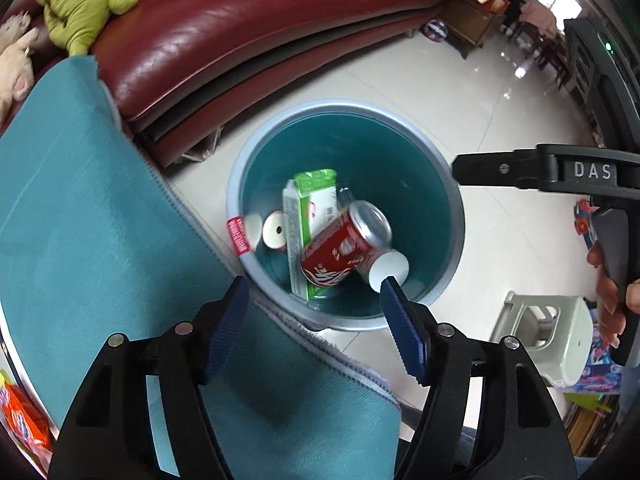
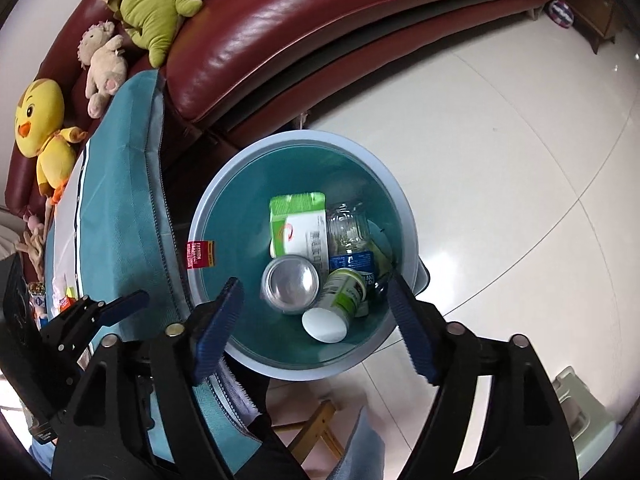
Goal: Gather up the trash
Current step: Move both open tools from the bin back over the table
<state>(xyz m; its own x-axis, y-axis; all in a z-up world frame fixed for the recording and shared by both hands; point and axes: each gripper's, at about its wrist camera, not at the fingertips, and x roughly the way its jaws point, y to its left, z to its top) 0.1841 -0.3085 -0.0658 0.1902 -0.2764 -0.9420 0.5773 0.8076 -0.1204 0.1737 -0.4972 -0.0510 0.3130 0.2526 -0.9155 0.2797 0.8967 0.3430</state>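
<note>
1. On the glossy white tile floor (image 2: 500,128), beside the table: round bin (image 2: 208,208), grey rim, teal inside, red label on the near-table rim.
2. Table carries a teal cloth (image 1: 80,208) with a zipped edge; its corner overhangs next to the bin.
3. In the bin: red can (image 1: 344,244), green-white carton (image 2: 298,224), clear bottle (image 2: 348,226), green-label bottle with white cap (image 2: 342,292), and a small white round item (image 1: 274,229) seen in the left view only.
4. Can lies tilted against the carton; white-capped bottle touches the can.
5. Left claw (image 1: 312,320): spread wide, holding nothing, above the bin's near rim and the cloth edge.
6. Right claw (image 2: 312,328): spread wide, holding nothing, directly over the bin.
7. Room: dark red leather sofa (image 2: 320,12) behind the bin, plush toys on it – green (image 2: 152,4), beige (image 2: 102,64), yellow duck (image 2: 40,120).
8. Pale plastic stool (image 1: 552,336) on the floor to the right; wooden furniture far back.
</note>
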